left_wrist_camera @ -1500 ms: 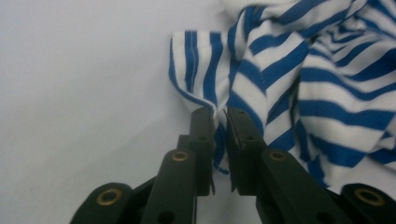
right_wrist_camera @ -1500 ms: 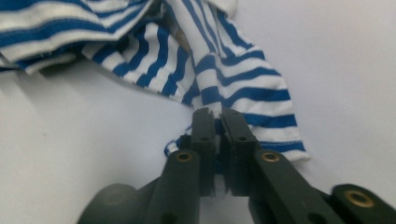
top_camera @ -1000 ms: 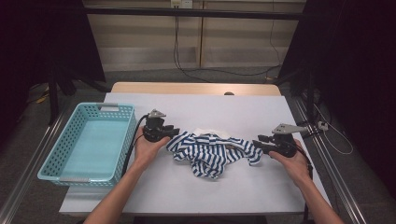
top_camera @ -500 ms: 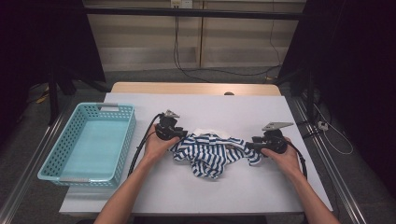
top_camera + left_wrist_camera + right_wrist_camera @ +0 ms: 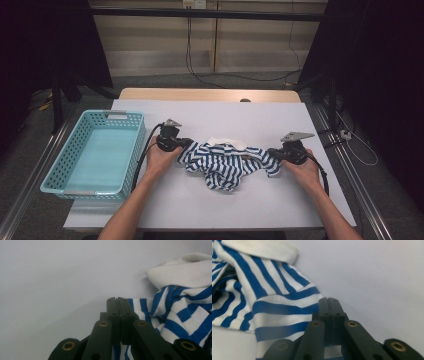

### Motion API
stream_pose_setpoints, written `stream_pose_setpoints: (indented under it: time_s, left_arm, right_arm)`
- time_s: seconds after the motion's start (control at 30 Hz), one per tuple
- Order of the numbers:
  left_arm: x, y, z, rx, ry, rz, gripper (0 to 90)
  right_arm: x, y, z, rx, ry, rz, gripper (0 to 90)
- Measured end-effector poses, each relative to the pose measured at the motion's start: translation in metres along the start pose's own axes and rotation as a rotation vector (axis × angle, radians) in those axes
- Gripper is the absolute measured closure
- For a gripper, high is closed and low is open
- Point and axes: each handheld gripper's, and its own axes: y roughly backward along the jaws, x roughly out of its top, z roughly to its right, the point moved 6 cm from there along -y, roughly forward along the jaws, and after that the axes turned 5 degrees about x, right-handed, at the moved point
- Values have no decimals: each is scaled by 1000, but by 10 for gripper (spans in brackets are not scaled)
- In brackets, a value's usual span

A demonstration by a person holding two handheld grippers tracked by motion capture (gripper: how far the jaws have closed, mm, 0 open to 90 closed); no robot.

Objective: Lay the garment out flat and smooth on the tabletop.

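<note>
Both grippers are clamped now: the left gripper (image 5: 181, 145) has just closed its jaws on the left edge of the striped shirt (image 5: 225, 162), cloth running in between them, and the right gripper (image 5: 274, 154) has just closed on the right edge the same way. That shirt is blue and white, crumpled and bunched, stretched in a loose band between the two tools on the white table (image 5: 280, 120), with a plain white ribbed collar (image 5: 185, 270) folded over at the back. Folds hang forward in the middle. Off to the left, well apart, sits a light blue basket (image 5: 65, 165).
</note>
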Motion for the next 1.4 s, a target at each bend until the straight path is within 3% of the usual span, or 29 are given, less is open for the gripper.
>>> stream_pose_setpoints:
  time_s: [0.07, 0.27, 0.3, 0.33, 0.37, 0.4, 0.47, 0.5, 0.53, 0.63, 0.7, 0.8, 0.87, 0.93, 0.97, 1.03, 1.1, 1.17, 1.37, 1.4]
  left_arm:
    - [1, 1, 0, 20, 25, 21, 890]
    - [-2, 9, -15, 59, 6, 9, 890]
    - [-3, 8, -14, 52, 72, 27, 891]
    - [-5, 8, -19, 77, 28, 13, 890]
    - [-6, 8, -20, 80, 24, 11, 890]
    - [-7, 8, -19, 73, 56, 21, 890]
    - [-6, 10, -20, 84, 80, 35, 890]
    - [-4, 11, -23, 117, 92, 56, 890]
    - [-4, 12, -24, 110, 105, 61, 890]
    - [-5, 11, -22, 96, 88, 46, 883]
    - [-4, 11, -22, 95, 95, 55, 829]
    - [1, 11, -19, 76, 99, 78, 694]
    - [6, 10, -17, 66, 104, 76, 625]
    - [10, 8, -15, 51, 93, 68, 554]
    - [13, 6, -15, 66, 71, 82, 519]
    - [16, 1, -11, 56, 50, 79, 458]
    - [19, -5, -5, 36, 24, 75, 452]
    - [20, -11, -1, 24, -31, 49, 441]
    - [20, -24, 11, 10, -74, 26, 501]
    - [18, -26, 11, 19, -100, 8, 509]
  right_arm:
    - [2, 3, 3, -19, 8, 15, 900]
    - [4, 12, 20, -111, -1, 58, 900]
    - [5, 13, 23, -127, -2, 71, 900]
    - [5, 13, 25, -139, 6, 70, 900]
    - [4, 13, 26, -152, 7, 60, 900]
    - [2, 12, 28, -152, 8, 52, 900]
    - [1, 13, 30, -153, 2, 55, 900]
    - [1, 14, 30, -150, -11, 60, 900]
    - [2, 14, 30, -151, -17, 62, 900]
    - [1, 13, 30, -132, -21, 60, 876]
    - [0, 11, 28, -89, -31, 64, 803]
    - [4, 11, 28, -93, -42, 74, 610]
    - [11, 14, 27, -75, -59, 108, 577]
    - [16, 16, 27, -74, -58, 136, 562]
    - [18, 15, 28, -56, -63, 136, 561]
    - [20, 11, 29, -46, -75, 119, 540]
    - [21, 3, 27, 4, -77, 77, 534]
    - [21, -5, 25, 20, -70, 37, 523]
    - [25, -14, 15, 64, -54, 21, 501]
    - [26, -15, 14, 63, -49, 22, 501]
